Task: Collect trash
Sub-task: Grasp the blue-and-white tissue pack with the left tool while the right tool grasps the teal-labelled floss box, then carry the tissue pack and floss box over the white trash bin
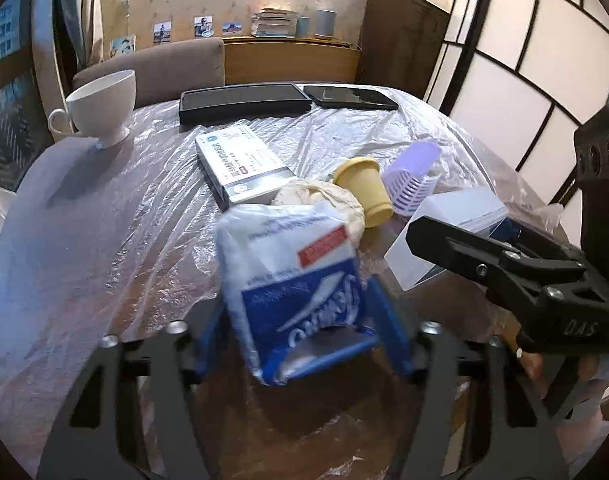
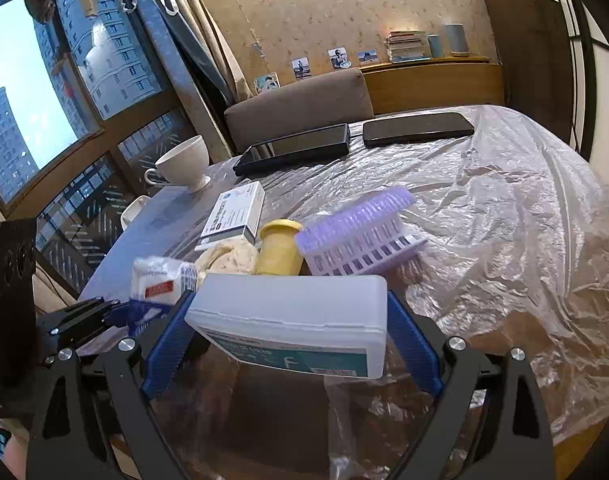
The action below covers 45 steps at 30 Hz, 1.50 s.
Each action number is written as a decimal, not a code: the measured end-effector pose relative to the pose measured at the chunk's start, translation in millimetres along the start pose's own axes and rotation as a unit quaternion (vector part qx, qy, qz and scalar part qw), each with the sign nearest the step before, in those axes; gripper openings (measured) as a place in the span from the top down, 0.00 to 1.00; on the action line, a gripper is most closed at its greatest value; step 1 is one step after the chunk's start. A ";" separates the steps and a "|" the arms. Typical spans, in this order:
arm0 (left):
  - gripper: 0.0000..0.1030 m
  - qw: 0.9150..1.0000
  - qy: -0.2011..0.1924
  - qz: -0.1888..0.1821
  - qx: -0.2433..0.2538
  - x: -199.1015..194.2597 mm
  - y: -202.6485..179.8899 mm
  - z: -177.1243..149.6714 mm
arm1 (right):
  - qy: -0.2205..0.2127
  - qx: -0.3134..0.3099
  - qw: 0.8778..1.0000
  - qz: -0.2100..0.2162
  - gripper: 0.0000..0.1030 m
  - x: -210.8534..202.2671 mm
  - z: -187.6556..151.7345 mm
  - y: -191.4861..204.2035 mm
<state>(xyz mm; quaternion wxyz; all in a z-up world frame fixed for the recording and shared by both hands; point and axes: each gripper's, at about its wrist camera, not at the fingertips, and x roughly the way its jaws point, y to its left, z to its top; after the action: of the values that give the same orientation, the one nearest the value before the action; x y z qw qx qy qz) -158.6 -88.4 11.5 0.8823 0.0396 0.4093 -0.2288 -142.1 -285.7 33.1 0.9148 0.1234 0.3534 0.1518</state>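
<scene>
A white and blue soft tissue pack [image 1: 288, 256] stands on the plastic-covered table, and my left gripper [image 1: 296, 292] is shut on its lower sides with the blue pads against it. The pack also shows in the right wrist view as the tissue pack [image 2: 160, 280]. A white plastic box [image 2: 292, 312] with a teal label sits between the blue fingers of my right gripper [image 2: 290, 300], whose pads touch both of its ends. From the left wrist view this box [image 1: 456, 208] lies to the right.
Behind the held items lie crumpled paper [image 1: 324, 196], a tipped yellow cup [image 1: 364, 188], a purple basket [image 1: 412, 172] and a medicine carton [image 1: 240, 164]. A white teacup [image 1: 104, 104], a black tray [image 1: 244, 100] and a dark tablet [image 1: 352, 98] sit further back. A chair stands beyond.
</scene>
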 end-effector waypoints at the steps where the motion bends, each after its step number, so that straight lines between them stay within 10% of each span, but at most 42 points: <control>1: 0.42 1.000 0.000 -0.003 0.001 -0.8 -0.6 -0.8 | -0.002 -0.004 1.000 -0.001 0.13 -2.1 -1.4 0.9; 45: 0.57 0.998 -0.068 -0.013 0.010 -66.0 -13.0 -43.7 | -0.019 -0.056 0.998 0.020 0.15 -47.8 -29.9 14.4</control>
<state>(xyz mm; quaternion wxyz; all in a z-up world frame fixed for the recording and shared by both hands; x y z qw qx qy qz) -232.0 -64.2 32.9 0.9046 0.0276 0.3468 -0.2465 -199.0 -286.3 45.5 0.9237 0.0818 0.3239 0.1877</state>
